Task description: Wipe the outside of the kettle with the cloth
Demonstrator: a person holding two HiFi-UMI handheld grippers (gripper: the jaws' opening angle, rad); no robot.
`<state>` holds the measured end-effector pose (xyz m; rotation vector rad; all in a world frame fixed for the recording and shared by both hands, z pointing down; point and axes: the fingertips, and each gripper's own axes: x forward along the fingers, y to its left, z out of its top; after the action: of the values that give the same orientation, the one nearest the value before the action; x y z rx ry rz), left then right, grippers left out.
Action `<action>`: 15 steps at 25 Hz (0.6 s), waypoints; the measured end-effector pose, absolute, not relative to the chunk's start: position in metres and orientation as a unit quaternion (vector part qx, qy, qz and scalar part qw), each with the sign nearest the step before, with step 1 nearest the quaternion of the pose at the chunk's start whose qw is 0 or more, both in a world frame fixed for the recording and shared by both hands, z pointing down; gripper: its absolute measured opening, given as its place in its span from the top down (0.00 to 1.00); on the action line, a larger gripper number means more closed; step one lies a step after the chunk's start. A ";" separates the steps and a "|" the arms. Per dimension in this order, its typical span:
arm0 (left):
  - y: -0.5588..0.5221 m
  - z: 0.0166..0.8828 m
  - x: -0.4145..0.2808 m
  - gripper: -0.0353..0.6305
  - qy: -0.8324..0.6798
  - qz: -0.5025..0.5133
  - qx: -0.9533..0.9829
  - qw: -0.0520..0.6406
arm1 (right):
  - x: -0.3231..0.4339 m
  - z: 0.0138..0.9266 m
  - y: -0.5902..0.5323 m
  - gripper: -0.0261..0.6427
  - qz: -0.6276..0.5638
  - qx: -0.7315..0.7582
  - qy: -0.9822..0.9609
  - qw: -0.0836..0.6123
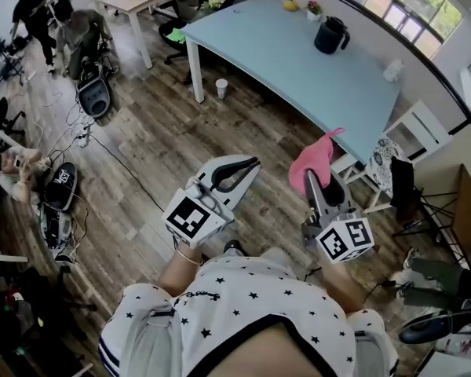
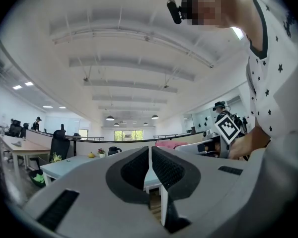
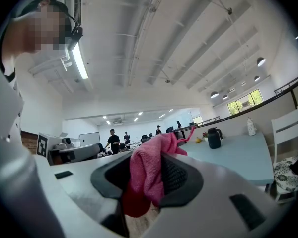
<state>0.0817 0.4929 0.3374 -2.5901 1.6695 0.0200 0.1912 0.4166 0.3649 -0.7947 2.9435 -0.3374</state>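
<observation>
A black kettle point(image 1: 330, 34) stands at the far end of a pale blue table point(image 1: 290, 61), well ahead of both grippers; it shows small in the left gripper view as the kettle point(image 2: 114, 150) and in the right gripper view as the kettle point(image 3: 214, 138). My right gripper point(image 1: 317, 173) is shut on a pink cloth point(image 1: 312, 163), which bunches up between its pads as the cloth point(image 3: 148, 172). My left gripper point(image 1: 246, 166) is shut with nothing between its pads point(image 2: 139, 168). Both are held over the wooden floor, short of the table.
A paper cup point(image 1: 221, 88) stands on the floor by the table leg. White chairs point(image 1: 408, 136) stand at the table's right side. A small plant point(image 1: 313, 9) and a yellow thing point(image 1: 290, 5) sit at the table's far end. People and cables crowd the left point(image 1: 71, 34).
</observation>
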 end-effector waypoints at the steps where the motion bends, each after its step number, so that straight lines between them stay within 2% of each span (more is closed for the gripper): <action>1: 0.493 0.338 0.078 0.90 0.543 0.008 -0.839 0.028 | 0.188 0.365 0.417 0.74 -0.112 -0.259 0.959 0.037; 15: 0.488 0.344 0.043 0.90 0.572 0.007 -0.820 0.024 | 0.150 0.372 0.395 0.74 -0.125 -0.229 0.965 0.038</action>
<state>0.0429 0.4877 0.3437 -2.5373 1.7680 0.0228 0.1502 0.3953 0.3723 -0.7014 2.9587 -0.3822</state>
